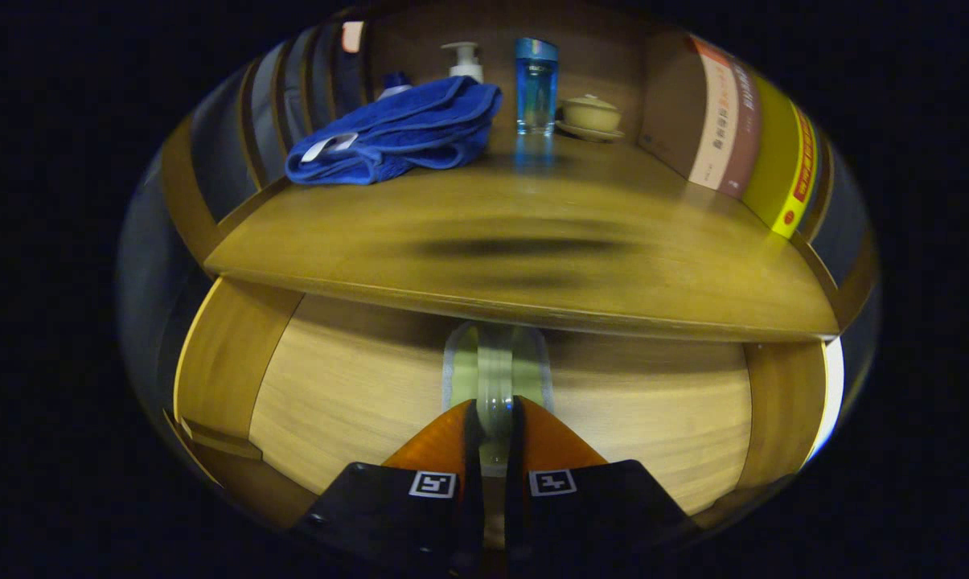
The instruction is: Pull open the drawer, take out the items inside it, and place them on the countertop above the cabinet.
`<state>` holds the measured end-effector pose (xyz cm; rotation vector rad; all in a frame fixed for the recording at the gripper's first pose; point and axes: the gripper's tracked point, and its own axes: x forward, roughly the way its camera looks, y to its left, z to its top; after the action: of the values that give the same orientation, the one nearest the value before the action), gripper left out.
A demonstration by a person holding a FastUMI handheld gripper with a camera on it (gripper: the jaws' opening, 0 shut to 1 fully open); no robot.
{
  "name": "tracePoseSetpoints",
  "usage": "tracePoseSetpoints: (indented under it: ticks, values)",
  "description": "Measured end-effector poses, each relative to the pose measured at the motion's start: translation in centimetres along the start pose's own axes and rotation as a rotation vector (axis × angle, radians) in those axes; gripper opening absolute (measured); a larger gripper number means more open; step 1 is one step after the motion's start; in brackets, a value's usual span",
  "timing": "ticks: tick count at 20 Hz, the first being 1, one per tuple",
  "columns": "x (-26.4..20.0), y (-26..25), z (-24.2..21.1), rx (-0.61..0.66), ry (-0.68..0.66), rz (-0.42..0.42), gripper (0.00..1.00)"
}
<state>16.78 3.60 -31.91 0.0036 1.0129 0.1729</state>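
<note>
Drawer item clamped between the fingers

Clear, rounded glass-like item (496, 378) with a pale green tint lay in the open light-wood drawer (355, 386), directly between the fingers and reaching just ahead of them, its far end under the countertop's front edge. The gripper (496, 414) stood narrowed, both fingers (444, 438) pressing the item's near end from either side. What the item was could not be told; it looked transparent, smooth and upright-edged. Above, on the brown wooden countertop (532, 233), sat a folded blue towel (396, 133), a white pump bottle (464, 60), a blue transparent bottle (536, 84) and a beige lidded cup on a saucer (590, 117).
</note>
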Motion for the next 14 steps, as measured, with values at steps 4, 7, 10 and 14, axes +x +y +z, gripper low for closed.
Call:
tracePoseSetpoints:
  ticks: [4, 7, 10, 14]
  values:
    - [-3.0, 1.8, 0.0, -0.05, -0.046, 0.054, 0.15]
    - [-5.7, 2.8, 0.5, -0.064, -0.109, 0.089, 0.15]
    - [-8.5, 2.5, 1.1, -0.091, -0.183, 0.083, 0.15]
    - [-12.7, 2.4, 2.4, -0.066, -0.287, 0.093, 0.15]
